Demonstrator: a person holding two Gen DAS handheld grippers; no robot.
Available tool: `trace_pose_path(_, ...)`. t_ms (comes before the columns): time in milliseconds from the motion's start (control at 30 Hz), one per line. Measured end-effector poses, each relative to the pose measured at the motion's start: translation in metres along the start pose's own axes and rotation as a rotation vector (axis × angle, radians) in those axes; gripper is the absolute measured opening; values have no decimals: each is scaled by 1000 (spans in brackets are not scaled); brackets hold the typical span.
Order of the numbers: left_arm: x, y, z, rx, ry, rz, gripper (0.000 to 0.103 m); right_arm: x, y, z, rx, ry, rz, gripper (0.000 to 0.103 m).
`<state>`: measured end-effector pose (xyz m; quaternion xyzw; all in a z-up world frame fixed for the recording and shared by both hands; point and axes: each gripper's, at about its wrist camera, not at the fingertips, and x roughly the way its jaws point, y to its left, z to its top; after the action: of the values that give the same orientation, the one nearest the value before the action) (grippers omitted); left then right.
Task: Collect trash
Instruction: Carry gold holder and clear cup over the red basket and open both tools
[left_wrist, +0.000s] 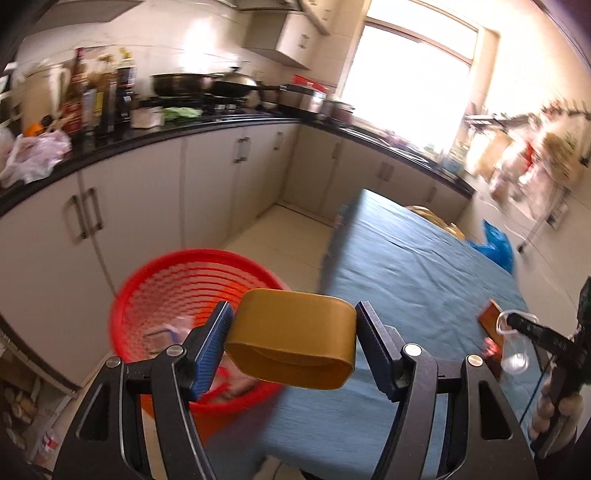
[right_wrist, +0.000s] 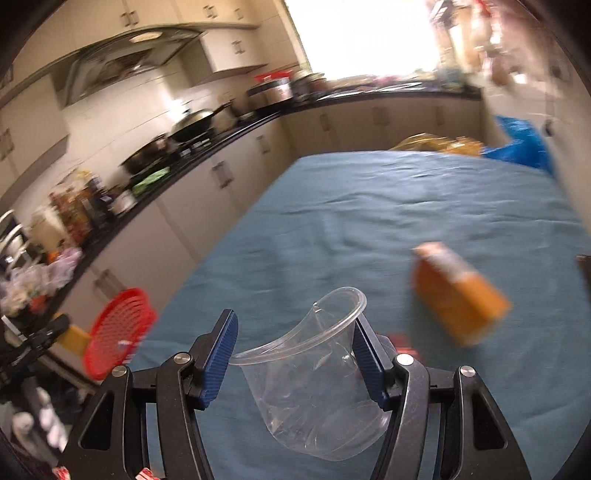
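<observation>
Carrying is the step in hand: two pieces of trash are held off the surface, one per gripper. Nearest in the left wrist view, a gold lid is clamped in the left gripper, with one red basket just beyond at ten o'clock, some trash already inside. The next move is judged to call for bringing the lid over the basket's mouth and releasing it. In the right wrist view, one clear plastic cup is gripped by the right gripper. Farther off, at two o'clock, one orange carton lies uncollected on the blue-covered surface.
</observation>
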<state>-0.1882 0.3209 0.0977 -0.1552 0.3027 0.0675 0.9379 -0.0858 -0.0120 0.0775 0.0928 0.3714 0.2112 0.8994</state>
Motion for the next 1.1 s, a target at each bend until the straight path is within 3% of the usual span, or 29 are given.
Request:
trace_pose_path(400, 20, 76, 14, -127, 11, 94, 67, 91, 164, 15, -148, 70, 255, 66)
trace_pose_path(600, 32, 94, 15, -163, 23, 103, 67, 123, 218, 18, -161, 78, 343, 68)
trace_pose_path(700, 34, 97, 15, -177, 22, 99, 67, 138, 229, 19, -151, 63, 376, 71)
trace_pose_path(767, 34, 98, 15, -179, 20, 96, 69, 146, 235, 18, -150, 65, 373, 80)
trace_pose_path(833, 33, 97, 15, -173, 12, 107, 74, 154, 236, 17, -140, 83, 371, 81)
trace_pose_path(1100, 19, 87, 5, -132, -11, 173, 75, 135, 200, 9, -168, 88, 289, 81)
